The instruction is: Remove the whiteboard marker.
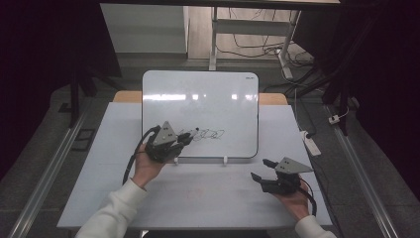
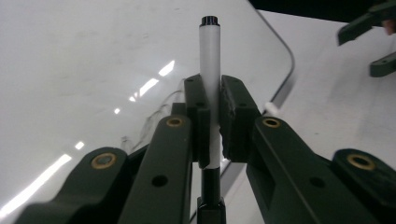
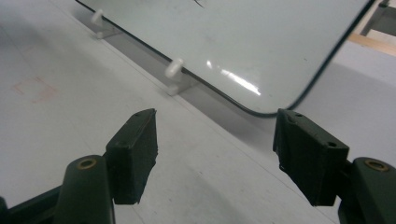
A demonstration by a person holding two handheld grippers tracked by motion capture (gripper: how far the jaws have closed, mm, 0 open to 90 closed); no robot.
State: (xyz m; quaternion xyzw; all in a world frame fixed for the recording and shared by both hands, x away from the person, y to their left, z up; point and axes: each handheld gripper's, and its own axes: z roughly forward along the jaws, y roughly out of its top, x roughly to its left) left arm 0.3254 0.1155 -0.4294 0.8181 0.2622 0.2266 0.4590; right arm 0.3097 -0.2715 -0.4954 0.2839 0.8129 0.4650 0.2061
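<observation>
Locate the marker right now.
The marker is clamped in the left tool, over the whiteboard's lower left beside the black scribble.

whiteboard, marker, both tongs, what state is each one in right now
whiteboard: propped on white clips, black scribble on its lower part
marker: clamped mid-barrel in the left tongs, over the whiteboard
left tongs: shut on the marker
right tongs: open, empty, above the table in front of the whiteboard

a whiteboard (image 1: pixel 200 99) rests on the pale table (image 1: pixel 208 193).
</observation>
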